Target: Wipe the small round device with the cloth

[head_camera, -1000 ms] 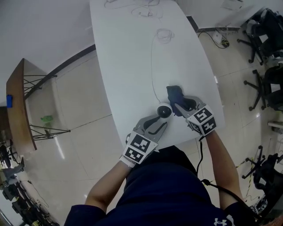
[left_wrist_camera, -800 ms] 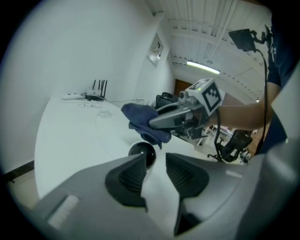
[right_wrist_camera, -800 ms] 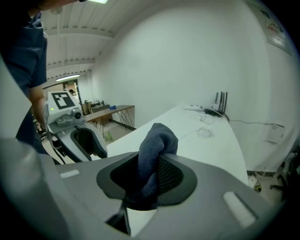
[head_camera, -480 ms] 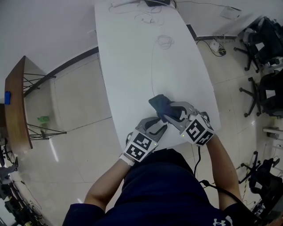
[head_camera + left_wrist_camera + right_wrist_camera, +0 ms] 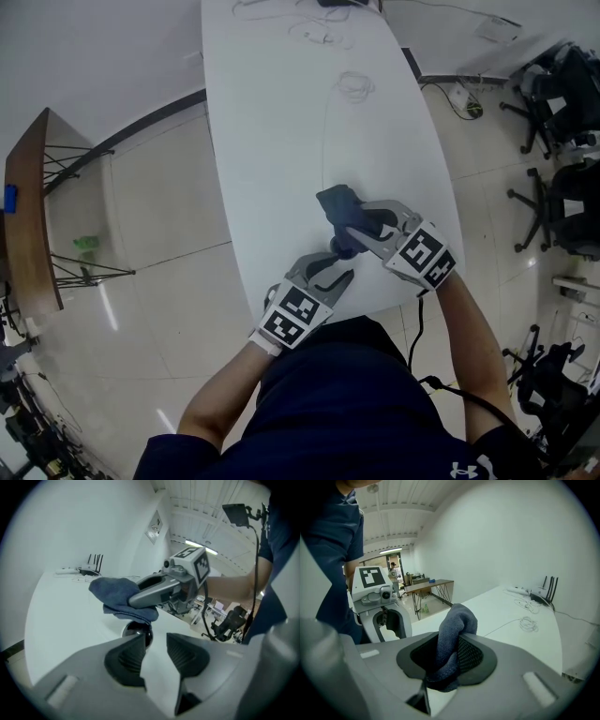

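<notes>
Bare tabletop [image 5: 272, 141] ahead, a thin cable [image 5: 324, 141] across it, seemingly coiled wires [image 5: 353, 86] farther off.

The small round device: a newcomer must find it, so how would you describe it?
Find the long white table, then its near edge. Just under the blue cloth sits the small round device: glossy black, silver-rimmed, the only round thing there.

The left forearm [image 5: 225, 389] and the right forearm [image 5: 467, 328] reach forward, and both grippers tilt downward with their tips close together. The left gripper [image 5: 333, 261] has its jaws apart. The right gripper [image 5: 354, 228], slightly farther, is clamped on the cloth [image 5: 337, 200].
</notes>
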The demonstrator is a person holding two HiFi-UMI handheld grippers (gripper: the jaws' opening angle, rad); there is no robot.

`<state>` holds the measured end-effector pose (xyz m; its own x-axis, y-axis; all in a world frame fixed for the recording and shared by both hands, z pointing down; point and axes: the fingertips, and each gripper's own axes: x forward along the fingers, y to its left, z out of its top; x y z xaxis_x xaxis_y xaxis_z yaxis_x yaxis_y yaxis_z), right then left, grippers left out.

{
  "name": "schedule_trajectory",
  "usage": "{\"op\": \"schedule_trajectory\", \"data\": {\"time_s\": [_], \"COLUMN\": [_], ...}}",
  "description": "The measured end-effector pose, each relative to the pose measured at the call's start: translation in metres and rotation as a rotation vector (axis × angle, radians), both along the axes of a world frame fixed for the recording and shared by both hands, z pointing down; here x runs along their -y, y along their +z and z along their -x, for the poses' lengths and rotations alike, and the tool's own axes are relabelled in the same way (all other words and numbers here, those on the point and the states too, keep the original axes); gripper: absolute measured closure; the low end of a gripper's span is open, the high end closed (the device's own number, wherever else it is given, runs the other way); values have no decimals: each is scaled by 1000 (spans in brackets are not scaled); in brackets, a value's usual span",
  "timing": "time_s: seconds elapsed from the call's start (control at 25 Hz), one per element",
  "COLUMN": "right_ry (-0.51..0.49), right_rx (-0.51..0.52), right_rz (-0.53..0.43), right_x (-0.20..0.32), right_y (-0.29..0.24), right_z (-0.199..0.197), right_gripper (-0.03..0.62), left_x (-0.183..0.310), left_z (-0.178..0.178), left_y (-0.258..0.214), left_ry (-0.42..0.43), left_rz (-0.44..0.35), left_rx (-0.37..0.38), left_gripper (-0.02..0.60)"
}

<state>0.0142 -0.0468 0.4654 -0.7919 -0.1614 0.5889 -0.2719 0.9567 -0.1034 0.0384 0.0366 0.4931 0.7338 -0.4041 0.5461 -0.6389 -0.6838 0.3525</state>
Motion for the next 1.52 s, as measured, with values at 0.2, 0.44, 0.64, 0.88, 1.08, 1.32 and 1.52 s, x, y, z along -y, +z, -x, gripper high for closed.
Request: {"op": "schedule_trajectory", "data": {"time_s": [0.2, 0.44, 0.64, 0.88, 1.08, 1.32, 1.52], "right_ry": [79, 87, 29, 75, 170, 205, 43], "right_rx": [0, -60, -115, -136, -70, 47, 45], "right_rz": [88, 66, -32, -75, -56, -122, -154], "right_x": [27, 35, 24, 29, 38, 35, 0], "right_y": [31, 71, 93, 104, 83, -1, -37], "right_z": [-8, -9, -6, -11, -17, -25, -6], "right_gripper": [482, 482, 482, 482, 482, 482, 482], "left_x": [-2, -4, -2, 3, 5, 3, 5], "left_z": [0, -1, 6, 16, 20, 20, 12], "left_y": [2, 3, 5, 3, 4, 5, 5], "left_ry": [13, -3, -23, -51, -52, -5, 24], "left_rz": [29, 47, 52, 43, 29, 4, -8], "left_rx": [-2, 0, 9, 9, 14, 34, 32], "left_gripper": [440, 440, 440, 440, 440, 440, 440]}}
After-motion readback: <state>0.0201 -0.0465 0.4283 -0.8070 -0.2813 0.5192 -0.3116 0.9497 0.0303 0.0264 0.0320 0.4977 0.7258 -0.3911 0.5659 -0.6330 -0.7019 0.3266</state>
